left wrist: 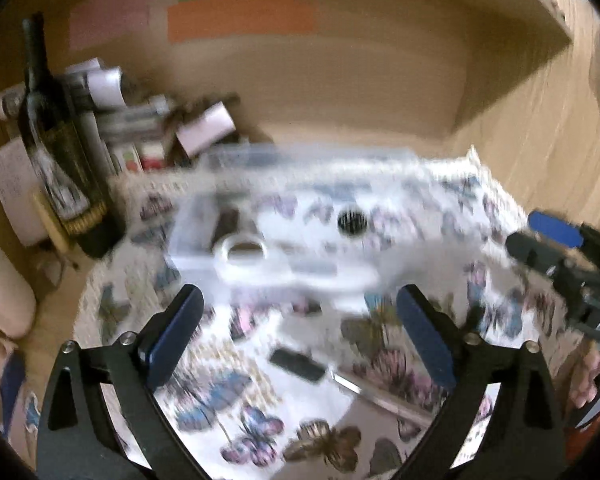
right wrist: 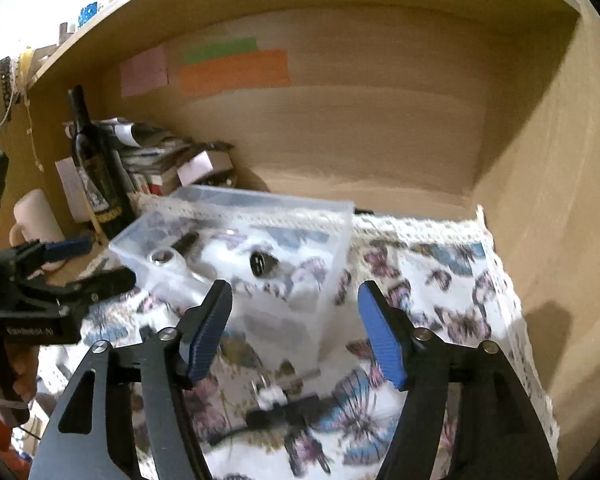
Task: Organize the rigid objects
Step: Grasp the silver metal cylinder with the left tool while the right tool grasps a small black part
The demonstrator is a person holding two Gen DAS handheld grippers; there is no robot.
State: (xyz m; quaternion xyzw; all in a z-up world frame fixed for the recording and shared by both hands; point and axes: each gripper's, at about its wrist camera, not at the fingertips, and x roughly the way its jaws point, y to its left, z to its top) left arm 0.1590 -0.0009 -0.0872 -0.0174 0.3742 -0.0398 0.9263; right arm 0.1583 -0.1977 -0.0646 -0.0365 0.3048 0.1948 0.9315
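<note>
Both the left gripper (left wrist: 300, 336) and right gripper (right wrist: 296, 330) hover with jaws open and empty; the clear box (right wrist: 332, 248) sits at 12 o'clock on the butterfly cloth (right wrist: 440, 272)

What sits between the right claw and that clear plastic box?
In the right wrist view, only butterfly-print cloth lies between the open right claw and the clear plastic box.
</note>
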